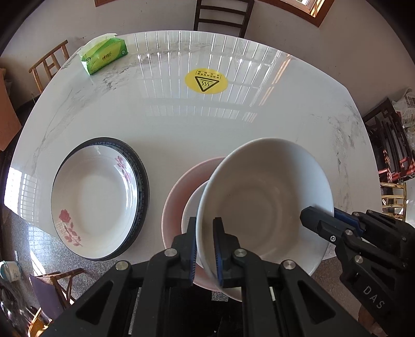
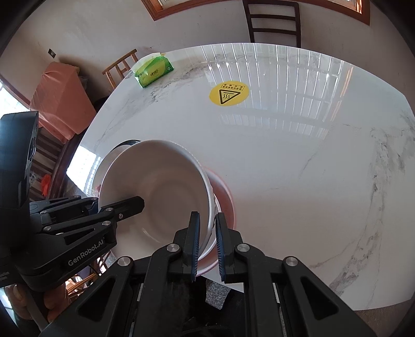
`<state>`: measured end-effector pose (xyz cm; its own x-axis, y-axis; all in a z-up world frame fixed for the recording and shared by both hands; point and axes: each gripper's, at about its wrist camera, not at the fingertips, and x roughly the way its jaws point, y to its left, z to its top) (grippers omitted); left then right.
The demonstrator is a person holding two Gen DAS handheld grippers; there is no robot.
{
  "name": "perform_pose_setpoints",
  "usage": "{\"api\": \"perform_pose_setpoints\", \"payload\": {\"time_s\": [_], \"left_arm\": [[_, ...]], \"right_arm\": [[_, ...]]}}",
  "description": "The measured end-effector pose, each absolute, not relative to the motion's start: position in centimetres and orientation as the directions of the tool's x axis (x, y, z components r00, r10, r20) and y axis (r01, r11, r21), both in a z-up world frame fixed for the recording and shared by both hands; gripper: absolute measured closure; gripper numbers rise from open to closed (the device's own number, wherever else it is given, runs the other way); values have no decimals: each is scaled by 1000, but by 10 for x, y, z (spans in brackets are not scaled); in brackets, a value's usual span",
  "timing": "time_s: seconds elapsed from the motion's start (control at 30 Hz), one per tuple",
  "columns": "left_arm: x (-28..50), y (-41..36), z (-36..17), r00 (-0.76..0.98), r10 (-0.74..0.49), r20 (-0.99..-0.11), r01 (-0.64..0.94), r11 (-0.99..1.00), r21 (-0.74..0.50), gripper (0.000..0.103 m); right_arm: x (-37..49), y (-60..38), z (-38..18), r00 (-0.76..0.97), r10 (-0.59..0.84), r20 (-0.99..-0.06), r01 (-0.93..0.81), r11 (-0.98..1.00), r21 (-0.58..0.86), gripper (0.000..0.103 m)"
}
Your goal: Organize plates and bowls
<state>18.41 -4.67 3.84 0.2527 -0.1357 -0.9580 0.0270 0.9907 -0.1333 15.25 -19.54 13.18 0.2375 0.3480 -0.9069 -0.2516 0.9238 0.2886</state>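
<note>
A large white bowl [image 1: 259, 202] [image 2: 160, 186] is held by its rim from two sides. My left gripper [image 1: 205, 225] [image 2: 111, 203] is shut on the rim's near-left edge, one finger inside and one outside. My right gripper [image 1: 326, 215] [image 2: 207, 220] is shut on the opposite rim. The bowl sits tilted over a pink plate [image 1: 179, 186] [image 2: 223, 191] holding a smaller white bowl [image 1: 190, 207]; whether they touch I cannot tell. To the left lies a stack of plates [image 1: 93, 197], the top one white with red roses, over dark-rimmed ones.
The white marble table [image 1: 207, 116] [image 2: 285, 155] carries a green tissue pack [image 1: 103, 54] [image 2: 153, 70] at its far left corner and a yellow warning sticker [image 1: 206, 81] [image 2: 229, 94]. A dark chair [image 1: 220, 15] stands behind, and a wooden chair [image 1: 49, 64] stands at the left.
</note>
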Motion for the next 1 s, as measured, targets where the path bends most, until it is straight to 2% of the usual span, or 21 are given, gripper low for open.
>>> {"api": "perform_pose_setpoints", "payload": {"time_s": [1.0], "left_arm": [[184, -45, 9, 210, -143, -967, 34, 990, -140, 91]], "right_arm": [[151, -187, 102, 192, 320, -928, -244, 931, 271, 92]]}}
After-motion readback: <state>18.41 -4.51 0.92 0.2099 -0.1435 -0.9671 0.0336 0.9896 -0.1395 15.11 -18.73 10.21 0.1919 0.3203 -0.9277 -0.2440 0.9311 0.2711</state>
